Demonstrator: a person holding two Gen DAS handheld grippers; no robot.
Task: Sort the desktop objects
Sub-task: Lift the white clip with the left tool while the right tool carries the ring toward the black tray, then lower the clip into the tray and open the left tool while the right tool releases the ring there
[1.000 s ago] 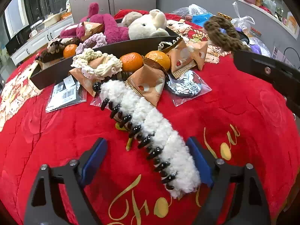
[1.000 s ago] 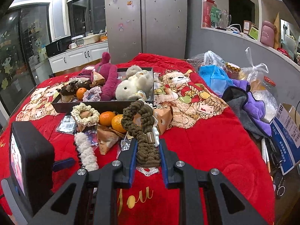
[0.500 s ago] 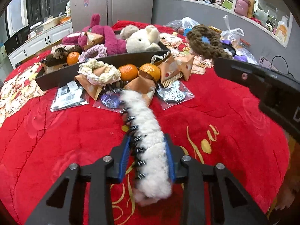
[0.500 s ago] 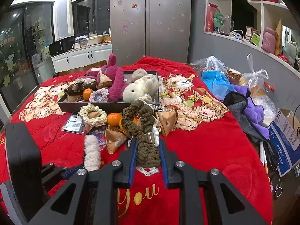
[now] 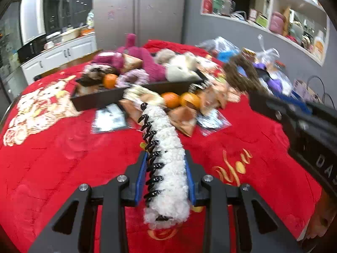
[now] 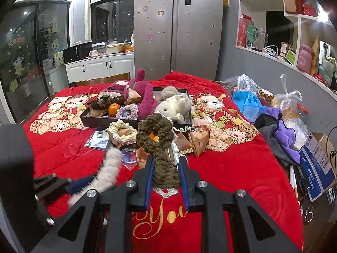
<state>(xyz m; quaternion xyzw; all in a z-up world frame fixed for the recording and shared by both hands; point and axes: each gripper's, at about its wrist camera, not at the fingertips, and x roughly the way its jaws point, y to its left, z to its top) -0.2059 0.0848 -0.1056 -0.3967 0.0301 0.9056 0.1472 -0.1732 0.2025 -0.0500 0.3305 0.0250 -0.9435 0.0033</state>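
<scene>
White fluffy hair claw (image 5: pixel 168 158) clamped between left jaws, brown scrunchie (image 6: pixel 162 147) gripped between right jaws

Readable lettering

"You" was embroidered in gold script on the red blanket (image 6: pixel 242 168); "DA" was seen in pale letters on the right gripper's black body (image 5: pixel 311 139).

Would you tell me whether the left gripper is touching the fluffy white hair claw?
Touching: the left wrist view shows the left gripper with both blue pads pressed against the white hair claw.
</scene>
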